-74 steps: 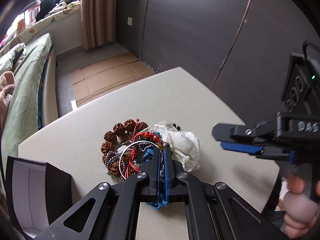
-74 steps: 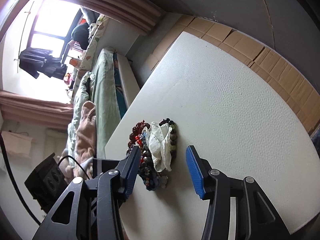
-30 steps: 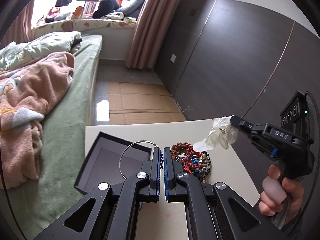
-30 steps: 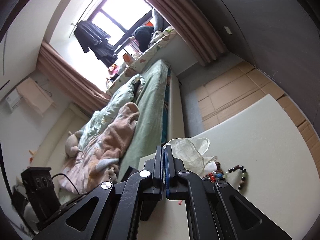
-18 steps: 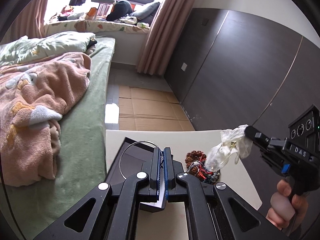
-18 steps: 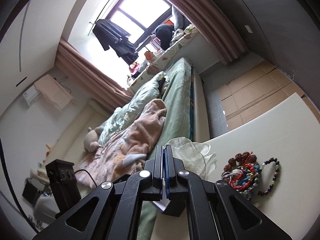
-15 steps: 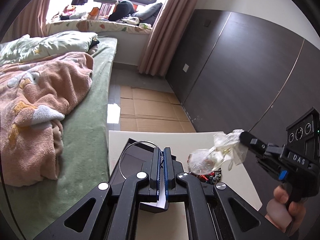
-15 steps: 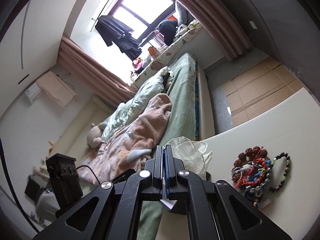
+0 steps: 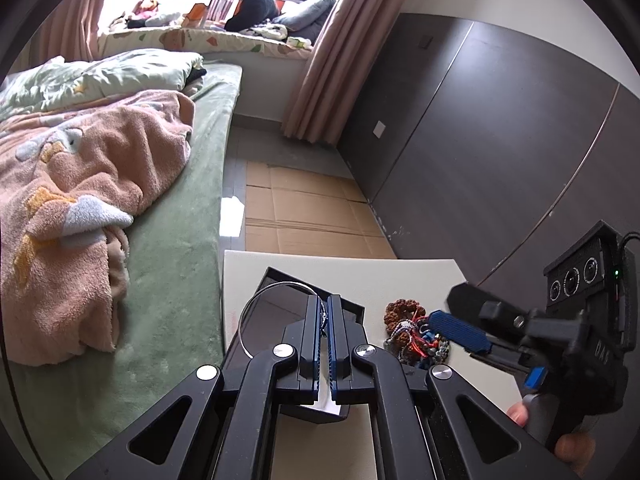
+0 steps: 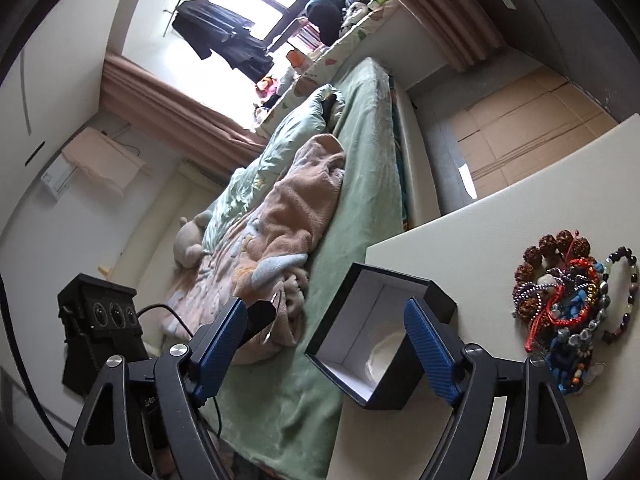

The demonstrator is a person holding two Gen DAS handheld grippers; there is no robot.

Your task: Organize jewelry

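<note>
Black box: the open black box point(image 10: 400, 364), white inside, sits at the desk point(image 10: 500, 216) corner nearest the bed; a pale translucent pouch point(image 10: 386, 354) lies on its white floor.
Your left gripper: your left gripper point(image 9: 325, 312) has its blue pads pressed together on a thin silver bangle point(image 9: 256, 312), which stands up as a loop to the left of the jaws, above the box point(image 9: 280, 304).
Your right gripper: your right gripper point(image 10: 324, 344) stands with its blue pads well apart, having just been opening; nothing is pressed between them. In its own view the box shows between the pads, and the pouch is clear of both.
Your right hand: in the left wrist view your fingers point(image 9: 520, 416) wrap the handle at the lower right, and the right gripper point(image 9: 460, 322) hangs over the jewellery.
Jewellery pile: a tangle of bracelets point(image 10: 568, 304) lies on the desk, apart from the box and further from the bed edge: brown knobbly beads, red cord, blue cord, silver chain and a dark bead strand at its outer side. The left wrist view shows the same pile point(image 9: 416, 336) just right of the box.
Desk: pale and textured, its long edge against the green bedcover point(image 10: 360, 200).
Bed: a pink fleece blanket point(image 9: 72, 184) is bunched on the cover.
</note>
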